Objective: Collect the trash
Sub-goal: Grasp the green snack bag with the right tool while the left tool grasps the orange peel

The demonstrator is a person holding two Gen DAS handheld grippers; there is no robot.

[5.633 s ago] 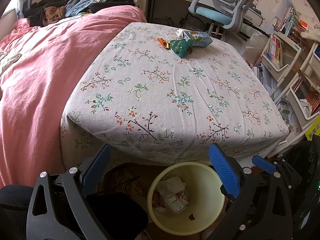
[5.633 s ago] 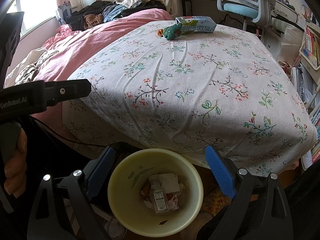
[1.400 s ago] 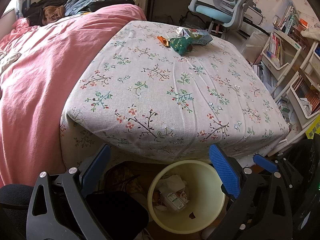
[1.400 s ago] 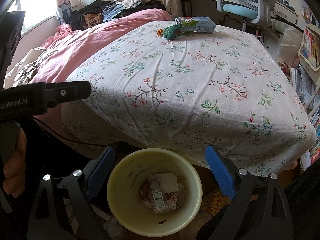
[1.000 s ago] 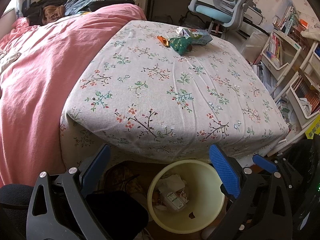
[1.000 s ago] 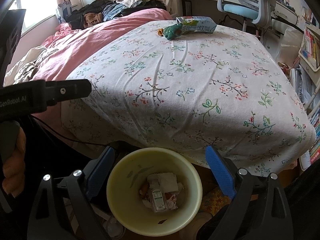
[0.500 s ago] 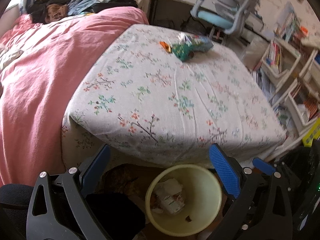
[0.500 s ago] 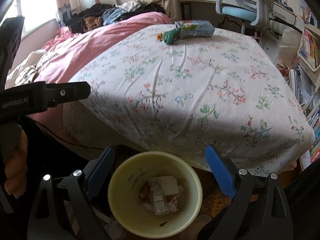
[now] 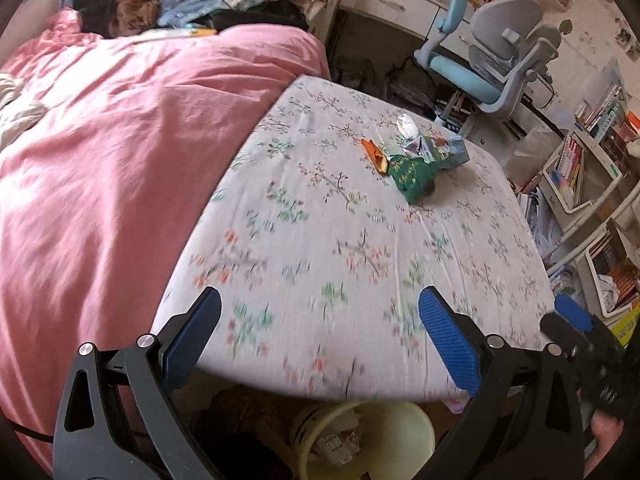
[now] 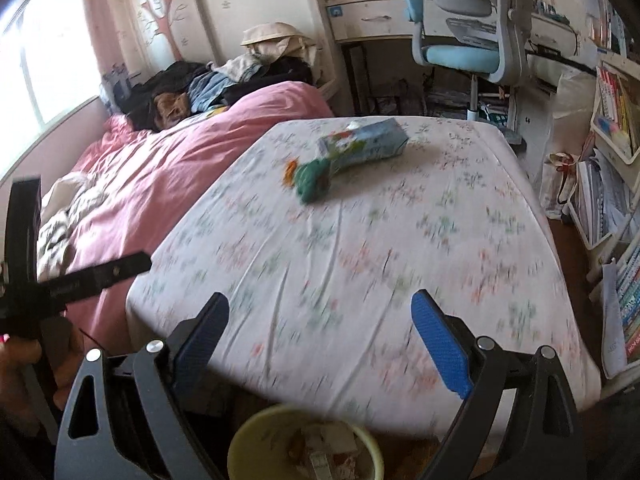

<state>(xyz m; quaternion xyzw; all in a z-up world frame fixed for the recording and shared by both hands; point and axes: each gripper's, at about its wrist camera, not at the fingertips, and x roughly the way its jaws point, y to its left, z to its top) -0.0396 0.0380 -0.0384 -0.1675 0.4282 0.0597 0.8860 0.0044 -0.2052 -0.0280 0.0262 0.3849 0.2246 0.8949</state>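
Judging from how things lie, the job is partly done: the yellow bin point(image 9: 400, 440) on the floor at the near edge of the bed already holds crumpled paper and a small carton, while a cluster of litter waits on the far part of the floral sheet point(image 9: 340, 248).

At the far left the pink duvet point(image 9: 100, 160) covers that side of the bed, soft and rumpled, with a pile of clothes point(image 9: 172, 4) beyond it. The left gripper point(image 9: 320, 332) hangs over the near edge of the sheet, jaws wide apart and holding nothing. Ahead of it, well apart, lie an orange wrapper point(image 9: 374, 155), a green crumpled packet point(image 9: 414, 178) touching a blue-green carton point(image 9: 440, 150), and a white scrap point(image 9: 407, 125) just beyond.

The right gripper point(image 10: 320, 336) is likewise spread wide and empty, over the same near edge; its view is blurred. Between both grippers and the litter the sheet is flat and bare, giving open room for a straight reach.

To the right the bed edge drops away beside book racks point(image 9: 580, 168), and an office chair point(image 9: 504, 64) stands past the far corner, so that side looks tighter.
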